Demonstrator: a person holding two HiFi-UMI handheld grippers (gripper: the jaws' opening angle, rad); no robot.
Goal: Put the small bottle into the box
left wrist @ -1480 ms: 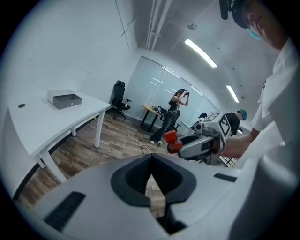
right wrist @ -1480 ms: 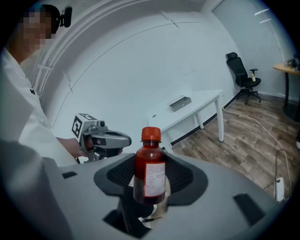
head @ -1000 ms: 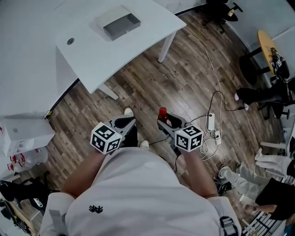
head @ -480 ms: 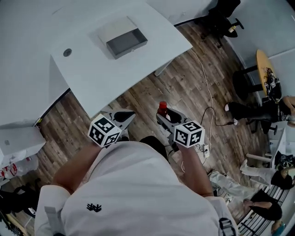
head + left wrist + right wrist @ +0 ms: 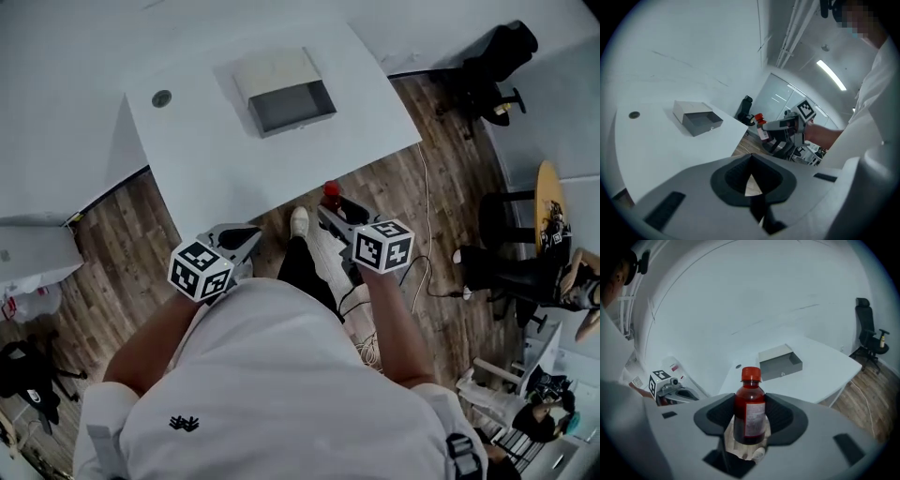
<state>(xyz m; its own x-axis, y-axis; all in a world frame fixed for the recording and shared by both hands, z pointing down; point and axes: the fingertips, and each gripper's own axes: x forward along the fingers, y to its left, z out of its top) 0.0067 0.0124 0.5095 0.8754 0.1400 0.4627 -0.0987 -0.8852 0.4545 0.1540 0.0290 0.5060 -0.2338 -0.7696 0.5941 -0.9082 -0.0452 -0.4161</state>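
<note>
A small bottle (image 5: pixel 749 413) of red liquid with a red cap stands upright between the jaws of my right gripper (image 5: pixel 750 401), which is shut on it. In the head view the bottle (image 5: pixel 331 195) and right gripper (image 5: pixel 336 208) hang over the wood floor just off the white table's (image 5: pixel 206 159) near edge. The open grey box (image 5: pixel 286 94) sits on the table farther back, also seen as the box (image 5: pixel 780 362) and the box (image 5: pixel 697 119). My left gripper (image 5: pixel 246 236) hovers at the table's edge, its tips (image 5: pixel 750 159) together and nothing in them.
A round grommet hole (image 5: pixel 161 97) is in the table left of the box. A black office chair (image 5: pixel 497 56) stands at the far right, a cable (image 5: pixel 427 216) runs over the floor, and seated people (image 5: pixel 562 281) are at the right. A white carton (image 5: pixel 33 258) lies at the left.
The person has stepped toward the table, so the table and box have come nearer to both grippers. The right gripper still holds the bottle the same way.
</note>
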